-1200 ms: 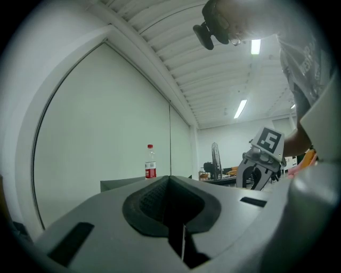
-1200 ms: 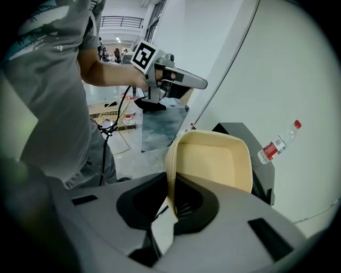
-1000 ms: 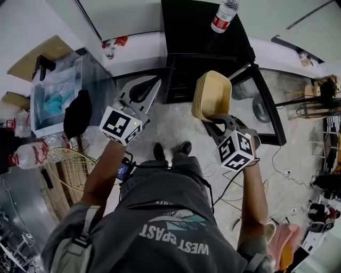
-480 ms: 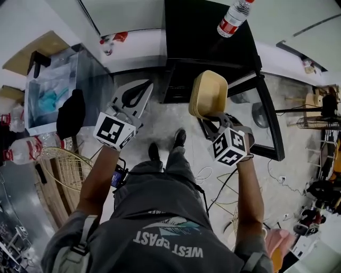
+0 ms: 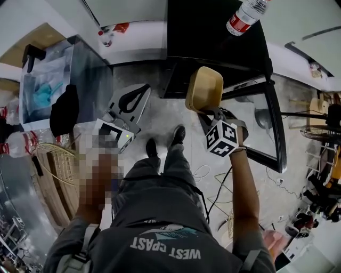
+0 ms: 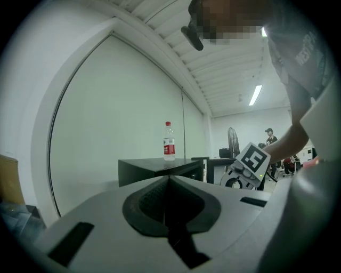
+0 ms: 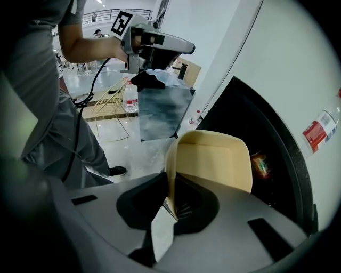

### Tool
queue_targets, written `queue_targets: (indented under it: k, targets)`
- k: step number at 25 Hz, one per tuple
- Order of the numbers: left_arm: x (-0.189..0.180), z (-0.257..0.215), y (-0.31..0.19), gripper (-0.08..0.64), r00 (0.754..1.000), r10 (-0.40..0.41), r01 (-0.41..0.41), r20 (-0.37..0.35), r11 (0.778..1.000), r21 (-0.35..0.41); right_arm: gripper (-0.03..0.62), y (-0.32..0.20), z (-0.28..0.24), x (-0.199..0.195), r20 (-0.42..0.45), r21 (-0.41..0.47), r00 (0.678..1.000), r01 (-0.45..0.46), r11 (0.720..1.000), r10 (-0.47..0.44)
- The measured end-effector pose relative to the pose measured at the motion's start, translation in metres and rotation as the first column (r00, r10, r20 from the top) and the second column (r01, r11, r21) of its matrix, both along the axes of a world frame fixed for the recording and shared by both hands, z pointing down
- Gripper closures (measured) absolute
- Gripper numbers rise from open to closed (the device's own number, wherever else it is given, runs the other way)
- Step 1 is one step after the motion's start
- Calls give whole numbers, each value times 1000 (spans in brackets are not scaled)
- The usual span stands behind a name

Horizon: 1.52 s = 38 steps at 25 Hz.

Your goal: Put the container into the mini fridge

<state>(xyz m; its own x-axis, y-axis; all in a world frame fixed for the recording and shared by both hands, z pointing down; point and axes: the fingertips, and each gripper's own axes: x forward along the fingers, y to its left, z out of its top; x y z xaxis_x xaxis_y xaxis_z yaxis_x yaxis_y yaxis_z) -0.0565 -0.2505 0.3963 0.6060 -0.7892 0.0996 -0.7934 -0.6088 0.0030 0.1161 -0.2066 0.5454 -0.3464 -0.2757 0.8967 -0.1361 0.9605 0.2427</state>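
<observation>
A beige plastic container (image 5: 204,88) hangs tilted on edge in front of the black mini fridge (image 5: 213,37). The fridge's glass door (image 5: 264,125) is swung open to the right. My right gripper (image 5: 206,111) is shut on the container's rim. In the right gripper view the container (image 7: 213,160) stands between the jaws of my right gripper (image 7: 171,200), before the dark fridge opening (image 7: 266,133). My left gripper (image 5: 139,90) is held off to the left of the fridge, shut and empty. The left gripper (image 6: 168,184) points toward the fridge (image 6: 154,168).
A water bottle (image 5: 246,13) stands on top of the fridge. A small packet (image 7: 259,164) sits inside it. To the left stand a grey bin (image 5: 58,85) with a black cloth (image 5: 65,109), plastic bottles (image 5: 24,145) and a wire rack (image 5: 56,165). Cables (image 5: 210,173) lie on the floor.
My right gripper has carried the container up toward the fridge opening. The person has stepped closer to the fridge. The left gripper stays shut and has drifted slightly left.
</observation>
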Motion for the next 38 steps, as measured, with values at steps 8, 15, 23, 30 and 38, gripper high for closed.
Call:
queue_targets:
  k: [8, 15, 23, 30, 38]
  targets:
    - [-2, 32, 4, 546, 1000, -29, 30, 11, 999, -38, 543, -26, 54, 5, -22, -21, 1000, 10, 1000, -10]
    - [-7, 60, 8, 545, 998, -55, 57, 17, 994, -90, 543, -57, 97, 7, -39, -19, 999, 18, 1000, -19]
    - [-10, 83, 5, 545, 997, -71, 73, 27, 990, -116, 543, -90, 140, 9, -79, -16, 996, 29, 999, -30]
    - [-10, 97, 1, 545, 996, -84, 86, 20, 985, -152, 543, -117, 167, 8, -115, -5, 992, 43, 999, -44]
    - [-13, 112, -2, 545, 994, -104, 106, 22, 974, -202, 543, -149, 190, 5, -143, 0, 988, 51, 999, -51]
